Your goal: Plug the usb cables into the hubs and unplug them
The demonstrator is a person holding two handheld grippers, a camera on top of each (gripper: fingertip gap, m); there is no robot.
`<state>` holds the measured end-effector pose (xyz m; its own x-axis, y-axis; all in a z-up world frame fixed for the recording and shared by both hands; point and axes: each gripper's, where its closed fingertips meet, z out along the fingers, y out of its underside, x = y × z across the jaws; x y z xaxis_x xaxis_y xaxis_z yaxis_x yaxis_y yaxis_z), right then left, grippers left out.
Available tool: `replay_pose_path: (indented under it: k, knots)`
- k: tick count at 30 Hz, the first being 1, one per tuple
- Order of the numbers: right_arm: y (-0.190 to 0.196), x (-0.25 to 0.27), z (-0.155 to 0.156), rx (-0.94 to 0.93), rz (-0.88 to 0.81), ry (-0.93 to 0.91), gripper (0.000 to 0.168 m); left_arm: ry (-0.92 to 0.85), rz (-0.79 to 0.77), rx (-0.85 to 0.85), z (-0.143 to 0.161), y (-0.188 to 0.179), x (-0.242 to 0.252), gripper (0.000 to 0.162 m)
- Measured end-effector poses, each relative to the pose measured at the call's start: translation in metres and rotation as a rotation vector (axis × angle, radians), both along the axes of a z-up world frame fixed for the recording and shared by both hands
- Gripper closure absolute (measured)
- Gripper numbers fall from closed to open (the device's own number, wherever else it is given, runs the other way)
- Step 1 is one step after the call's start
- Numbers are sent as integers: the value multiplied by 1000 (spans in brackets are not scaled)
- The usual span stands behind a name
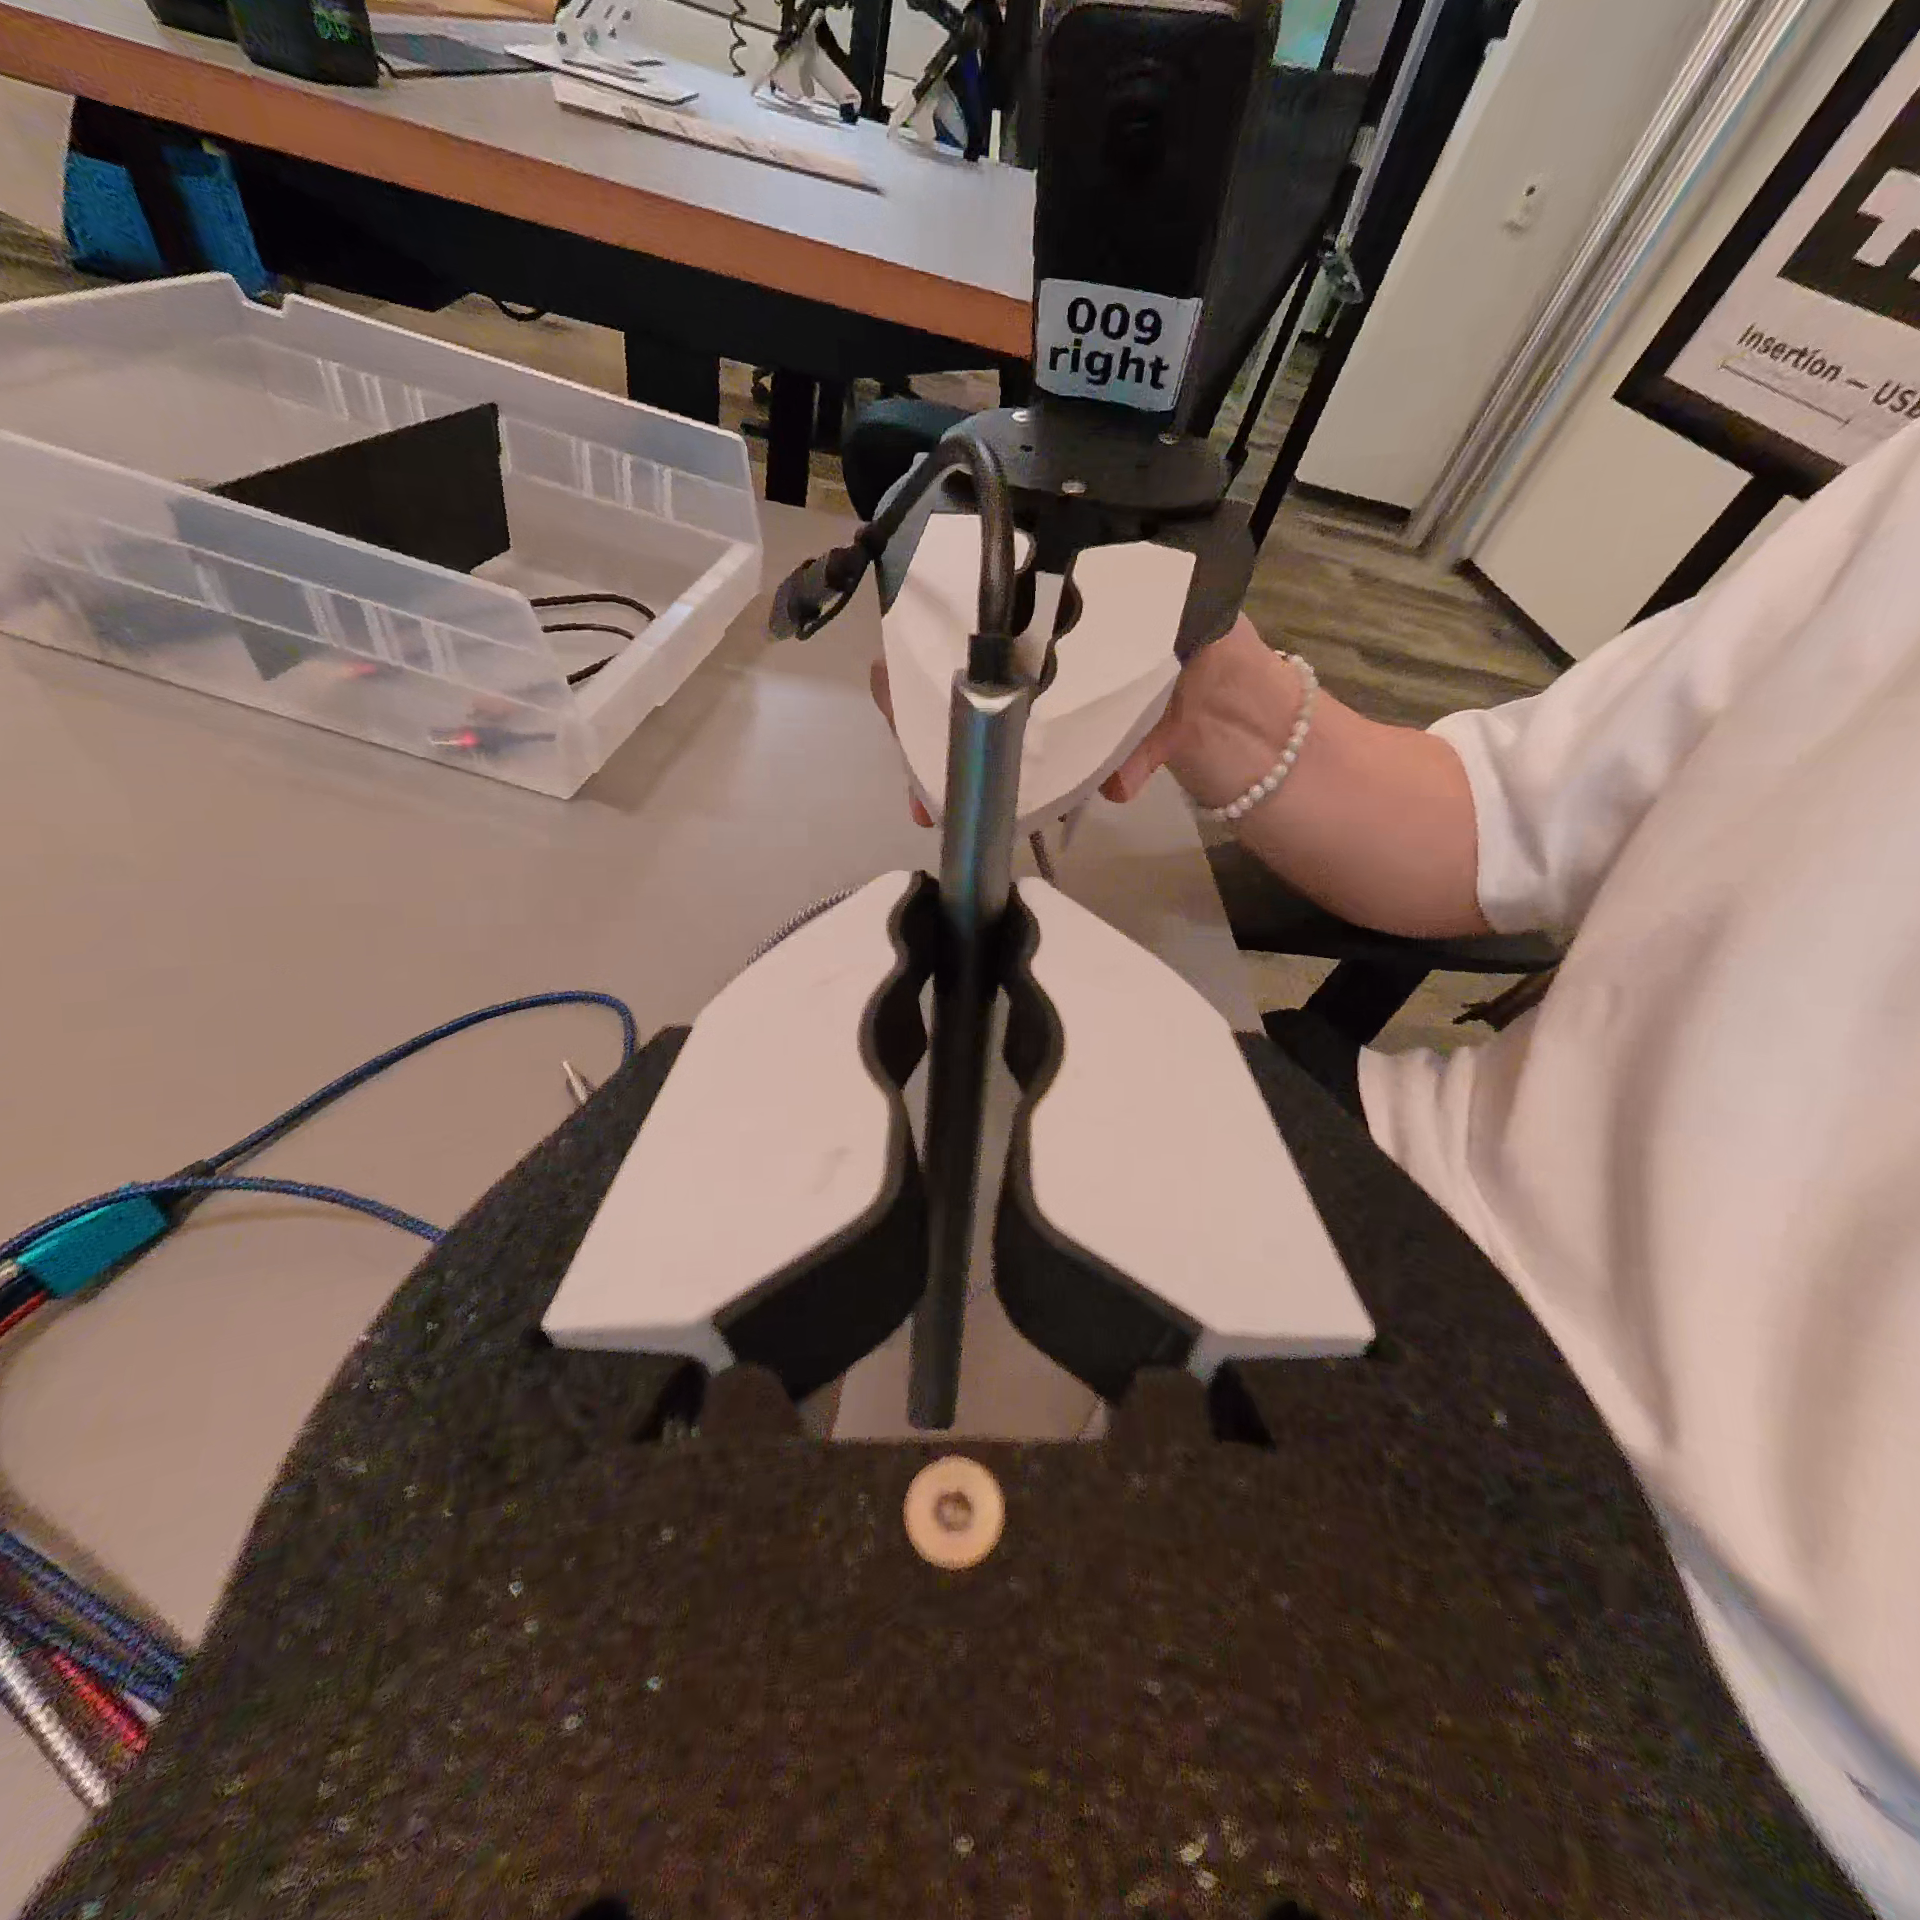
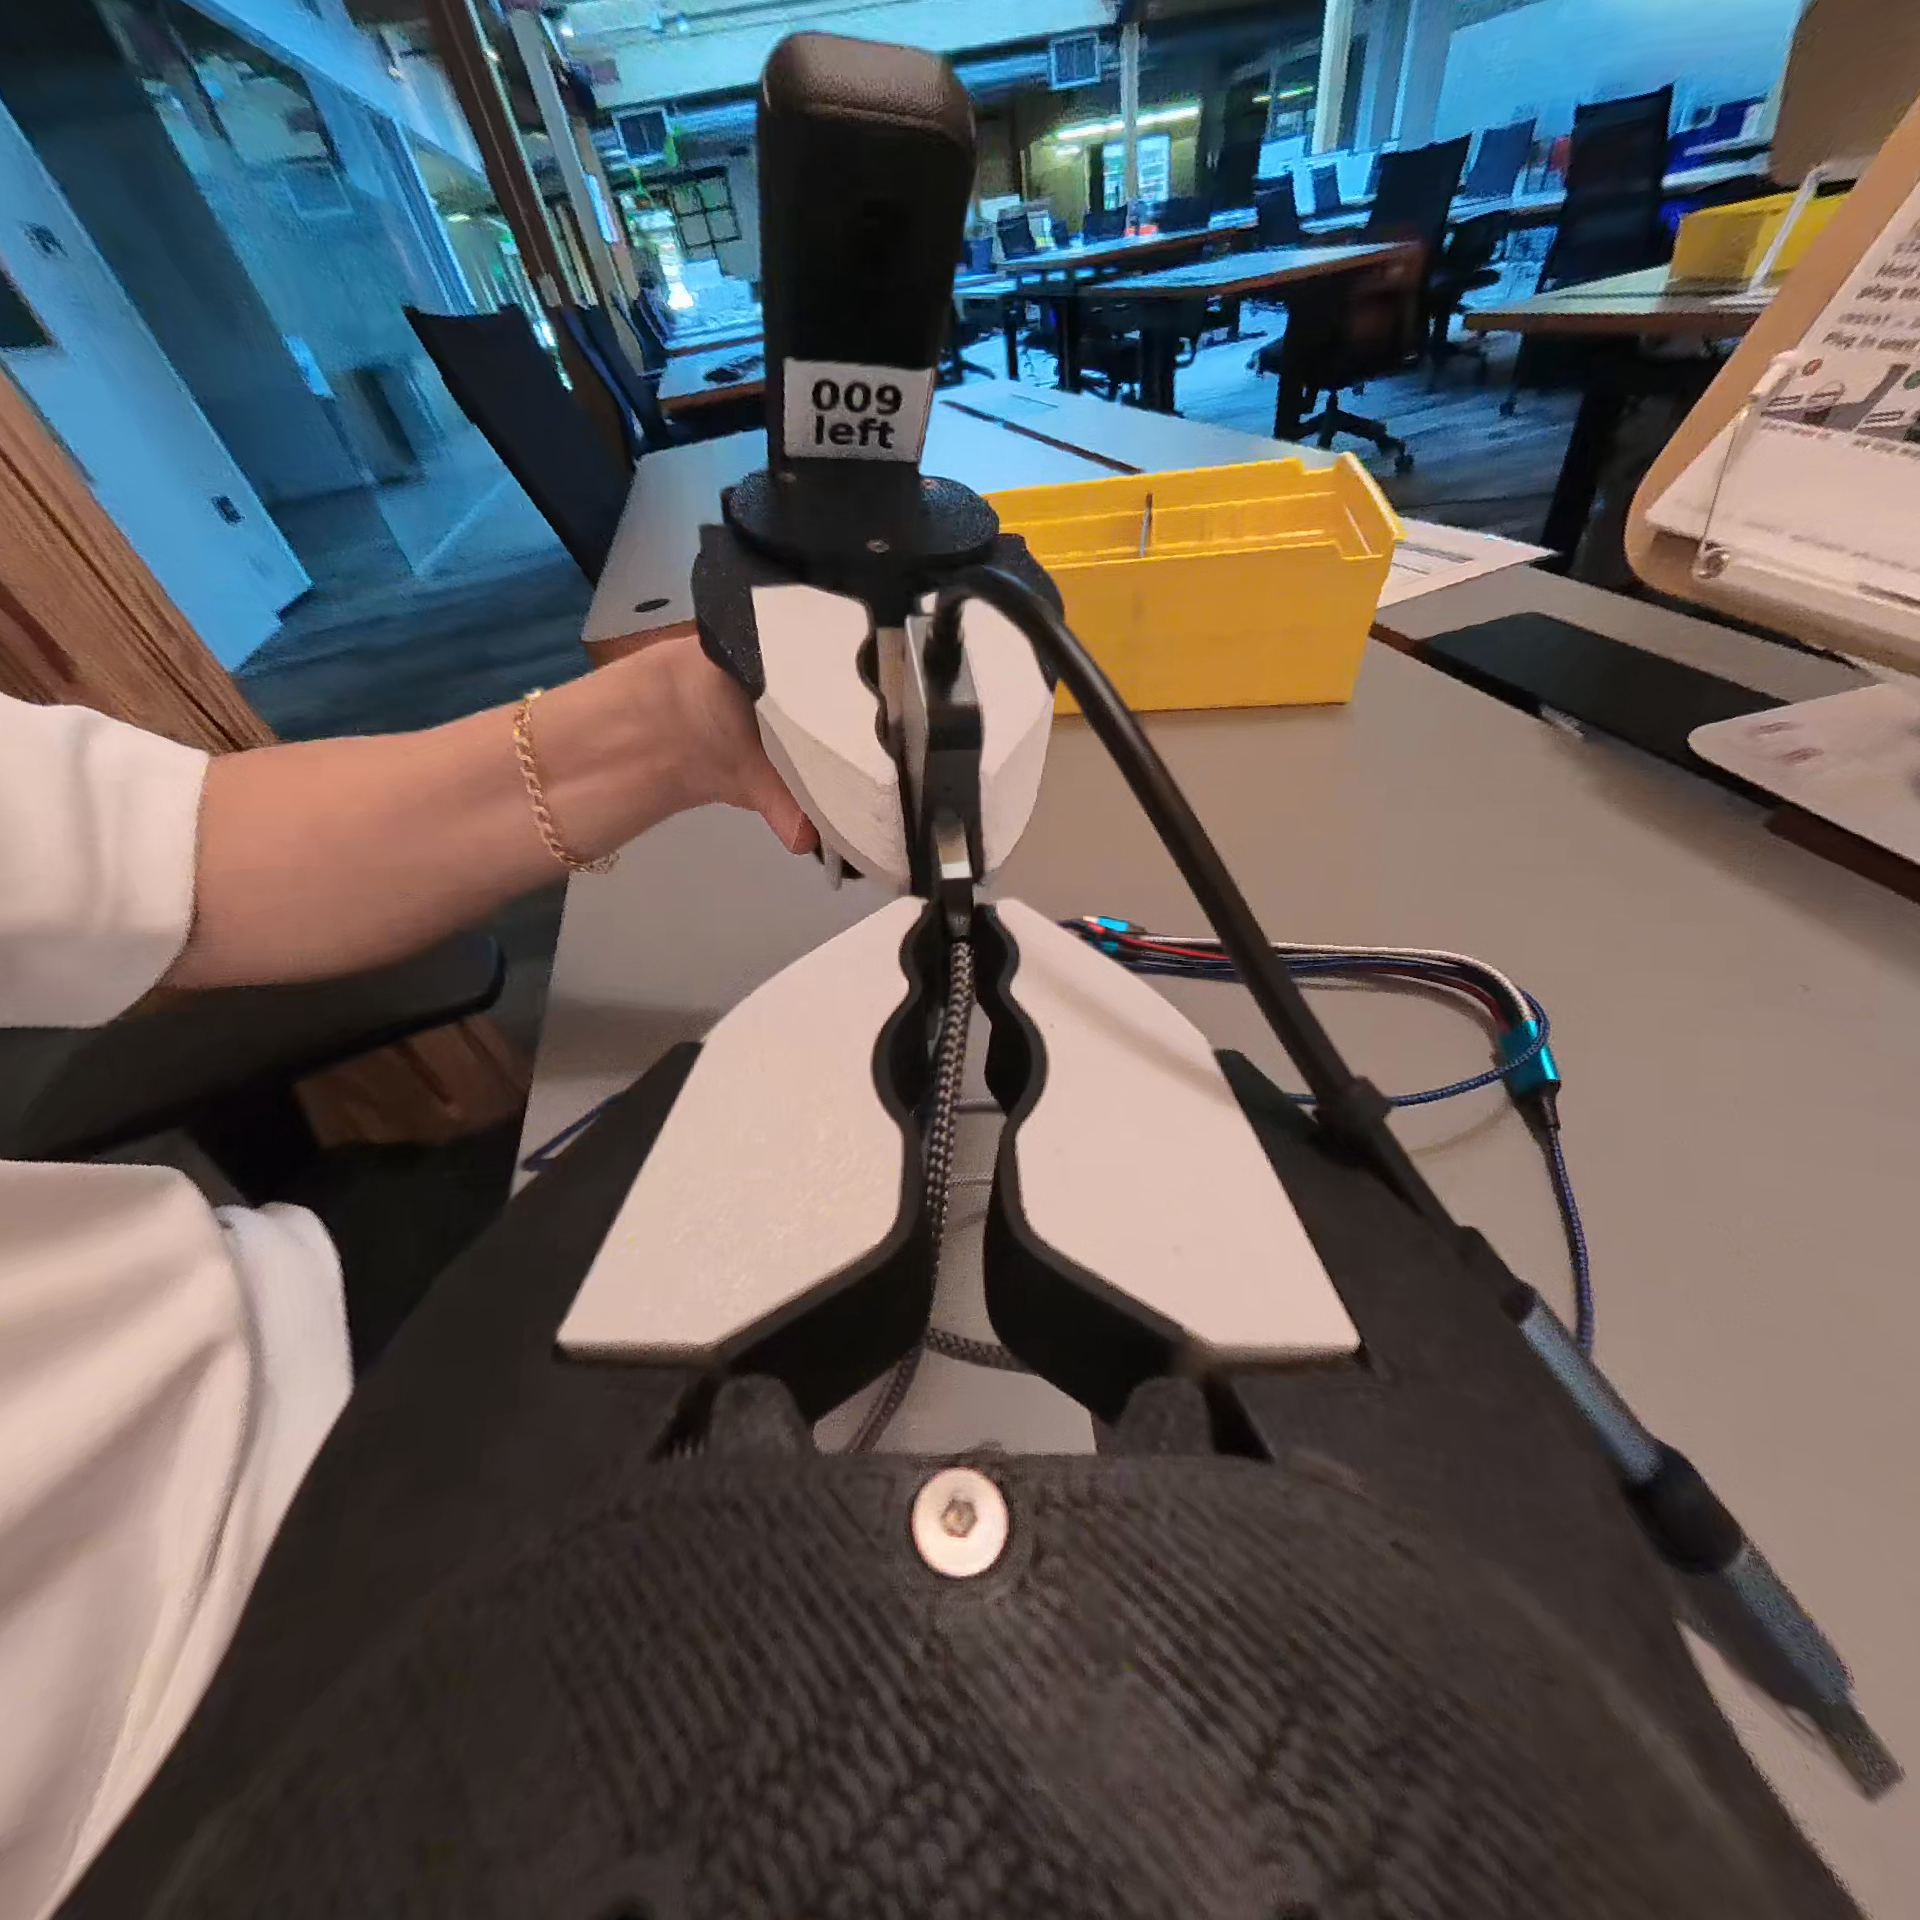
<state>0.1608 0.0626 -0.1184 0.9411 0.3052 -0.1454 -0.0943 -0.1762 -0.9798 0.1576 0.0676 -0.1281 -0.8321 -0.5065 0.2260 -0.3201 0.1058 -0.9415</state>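
My left gripper [image 1: 966, 904] is shut on a slim grey USB hub [image 1: 977, 810], held above the table and pointing away from the camera. The hub's own black cable [image 1: 992, 520] loops out of its far end. The right gripper [image 1: 1018, 805] faces it, tip to tip. In the right wrist view my right gripper [image 2: 958, 914] is shut on the plug of a grey braided USB cable [image 2: 951, 1039]. The plug's metal tip [image 2: 951, 857] meets the hub [image 2: 951, 727] held in the left gripper [image 2: 935, 862]. How deep it sits is hidden.
A clear plastic bin [image 1: 416, 582] with cables stands at the back left. A bundle of blue, red and grey braided cables [image 2: 1351, 966] lies on the grey table [image 2: 1558, 935]. A yellow bin [image 2: 1195, 592], a black phone [image 2: 1590, 675] and a paper stand [image 2: 1818, 416] lie beyond. My left and right fingertips are right by each other.
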Motion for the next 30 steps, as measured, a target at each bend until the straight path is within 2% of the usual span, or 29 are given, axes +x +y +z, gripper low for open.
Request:
replay_pose_path:
  k: [6, 8, 10, 11, 12, 16, 20, 24, 27, 30]
  knots:
    - [-4, 1, -8, -65, -10, -88, 162, -12, 52, 23, -3, 6, -1, 151]
    - [-26, 43, -27, -191, -177, -231, 162, -58, 181, -124, 23, 51, -3, 151]
    - [-52, 53, -7, -73, -115, -14, 162, -107, 314, -176, 44, 101, -14, 151]
    - [-61, 65, 2, -13, -158, 17, 162, -131, 340, -173, 52, 112, -21, 152]
    - [-67, 81, 4, -4, -242, -22, 162, -157, 347, -181, 62, 117, -28, 152]
    - [-69, 101, 2, -42, -368, -115, 162, -249, 381, -152, 93, 123, -42, 152]
    - [-58, 92, -8, -100, -369, -223, 162, -398, 462, -123, 135, 130, -57, 152]
    - [-48, 81, -33, -265, -339, -451, 162, -557, 546, -203, 189, 143, -83, 152]
    - [-47, 83, -23, -232, -382, -462, 162, -616, 580, -185, 210, 150, -102, 152]
    - [-50, 84, 9, -93, -407, -446, 162, -626, 625, -119, 211, 157, -112, 152]
